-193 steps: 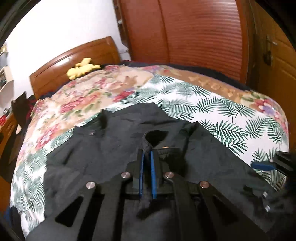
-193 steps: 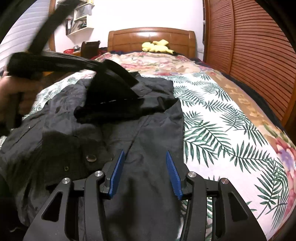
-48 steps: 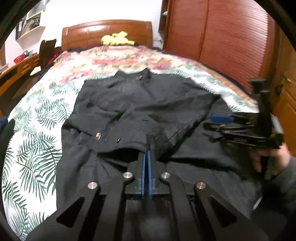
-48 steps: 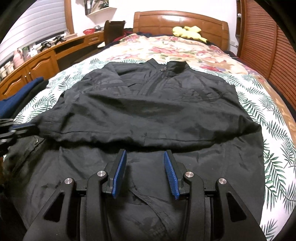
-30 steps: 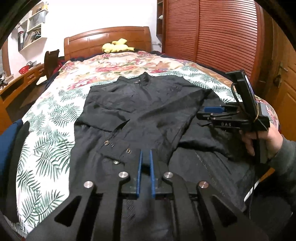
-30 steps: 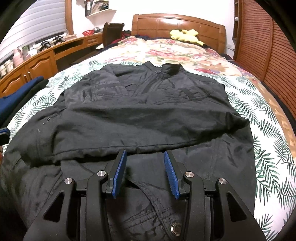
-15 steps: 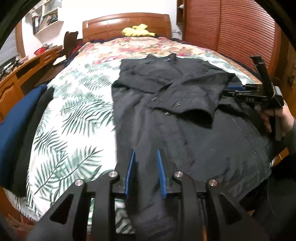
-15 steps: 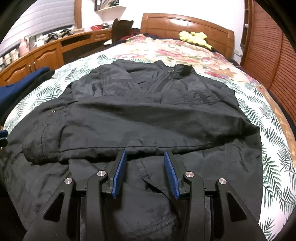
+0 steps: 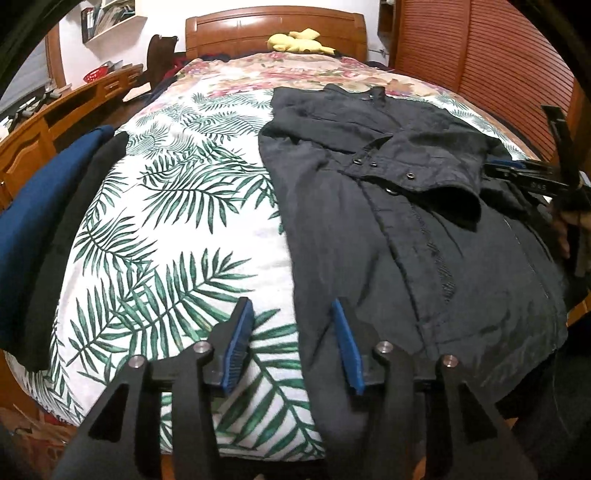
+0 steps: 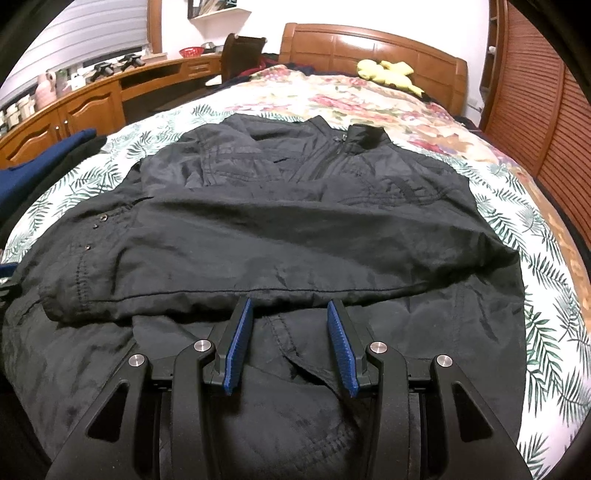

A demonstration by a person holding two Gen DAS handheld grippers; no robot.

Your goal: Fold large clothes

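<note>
A large black jacket (image 9: 388,221) lies spread on the bed, collar toward the headboard, with one sleeve (image 10: 258,251) folded across its front. My left gripper (image 9: 291,314) hovers over the jacket's near left hem edge, its jaws opening, with only the bedspread and the hem's edge under the gap and nothing pinched. My right gripper (image 10: 290,310) stands open just above the jacket's lower front, below the folded sleeve's edge, holding nothing. In the left wrist view the right gripper (image 9: 528,177) shows at the far right, held by a hand.
The bed has a palm-leaf sheet (image 9: 166,221) and a floral cover (image 10: 351,96), with a yellow plush toy (image 10: 388,74) by the wooden headboard (image 9: 277,29). Folded blue and black clothes (image 9: 40,221) lie at the bed's left edge. A wooden desk (image 10: 92,99) stands left, slatted wardrobe doors (image 9: 498,66) right.
My left gripper let go of the sleeve, which now lies across the jacket, swung left and down to the near hem, and its jaws widened. My right gripper stayed put, open.
</note>
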